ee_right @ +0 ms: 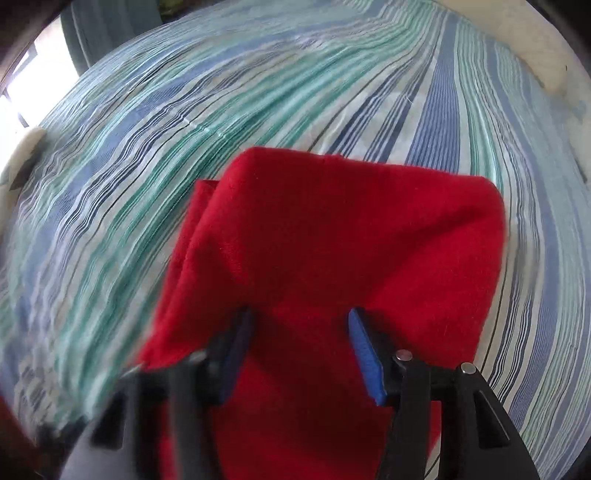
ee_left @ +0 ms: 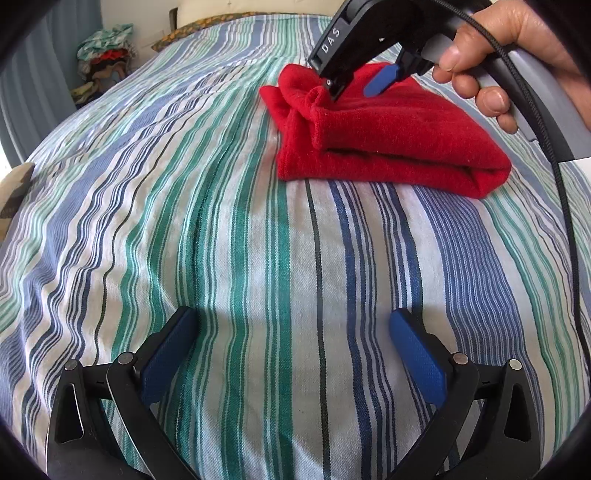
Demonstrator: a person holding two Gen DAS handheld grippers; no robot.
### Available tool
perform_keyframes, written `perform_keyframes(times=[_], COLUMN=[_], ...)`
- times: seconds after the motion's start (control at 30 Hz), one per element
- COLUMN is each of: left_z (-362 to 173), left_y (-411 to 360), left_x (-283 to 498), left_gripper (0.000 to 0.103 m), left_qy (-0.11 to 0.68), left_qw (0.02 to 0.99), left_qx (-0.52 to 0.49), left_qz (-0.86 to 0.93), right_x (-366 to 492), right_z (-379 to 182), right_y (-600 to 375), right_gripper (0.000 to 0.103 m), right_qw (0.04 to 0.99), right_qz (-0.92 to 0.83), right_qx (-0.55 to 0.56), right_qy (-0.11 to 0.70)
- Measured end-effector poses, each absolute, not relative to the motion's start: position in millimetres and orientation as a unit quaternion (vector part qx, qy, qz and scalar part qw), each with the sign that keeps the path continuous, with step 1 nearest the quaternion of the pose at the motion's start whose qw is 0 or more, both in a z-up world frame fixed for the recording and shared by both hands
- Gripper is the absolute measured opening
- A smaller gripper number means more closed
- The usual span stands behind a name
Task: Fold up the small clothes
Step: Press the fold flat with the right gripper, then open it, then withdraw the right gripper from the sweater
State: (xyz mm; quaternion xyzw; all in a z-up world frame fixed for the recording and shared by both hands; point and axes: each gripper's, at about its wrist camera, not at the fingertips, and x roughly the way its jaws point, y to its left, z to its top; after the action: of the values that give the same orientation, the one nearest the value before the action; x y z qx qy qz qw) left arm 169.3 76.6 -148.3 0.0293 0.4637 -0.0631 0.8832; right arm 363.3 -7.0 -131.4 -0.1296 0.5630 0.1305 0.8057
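A red fleece garment [ee_left: 388,136] lies folded in a thick bundle on the striped bedsheet [ee_left: 240,240], upper right in the left wrist view. It fills the lower middle of the right wrist view [ee_right: 332,236]. My right gripper [ee_right: 301,325] is open just above the garment's top layer, and it also shows in the left wrist view [ee_left: 356,86], over the garment's bunched far corner. My left gripper [ee_left: 293,325] is open and empty over bare sheet, well short of the garment.
A pile of mixed clothes [ee_left: 107,55] sits past the bed's far left corner, by a curtain. A patterned pillow [ee_left: 192,31] lies at the head of the bed. A black cable [ee_left: 569,221] hangs down the right side.
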Motion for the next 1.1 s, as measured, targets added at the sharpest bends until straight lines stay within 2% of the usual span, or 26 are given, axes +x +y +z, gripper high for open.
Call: perform_keyframes(times=[0.2,0.27,0.37,0.47,0.6,0.9,1.1], left_z=[-148,-148,-148,-148,-148,-148,-148], left_y=[77,77,77,77,77,77,77], left_x=[169,169,169,169,169,167,166], left_gripper=[0.103,0.103,0.103,0.103,0.103,0.103,0.103], left_qy=[0.464,0.464,0.464,0.463,0.462,0.462,0.460], left_qw=[0.883,0.883,0.883,0.883,0.884,0.884,0.885], left_qx=[0.030,0.029,0.029,0.029,0.029,0.031,0.029], left_qz=[-0.063,-0.063,-0.063,-0.063,-0.063,-0.062,-0.064], right_x=[342,332,325,317,309,236,231], right_z=[-75,-56,-46,-60,-106,-80,-139], right_y=[-37,-60,-94,-114,-117,-107,-103], right_gripper=[0.054,0.058,0.059,0.059,0.059,0.059,0.060], right_qw=[0.866,0.887,0.898,0.890,0.850,0.894,0.852], right_qz=[0.137,0.116,0.084,0.075,0.090,0.102,0.105], right_qx=[-0.082,-0.072,-0.041,-0.012,0.018,-0.010,-0.019], right_qy=[0.474,0.441,0.430,0.449,0.518,0.436,0.512])
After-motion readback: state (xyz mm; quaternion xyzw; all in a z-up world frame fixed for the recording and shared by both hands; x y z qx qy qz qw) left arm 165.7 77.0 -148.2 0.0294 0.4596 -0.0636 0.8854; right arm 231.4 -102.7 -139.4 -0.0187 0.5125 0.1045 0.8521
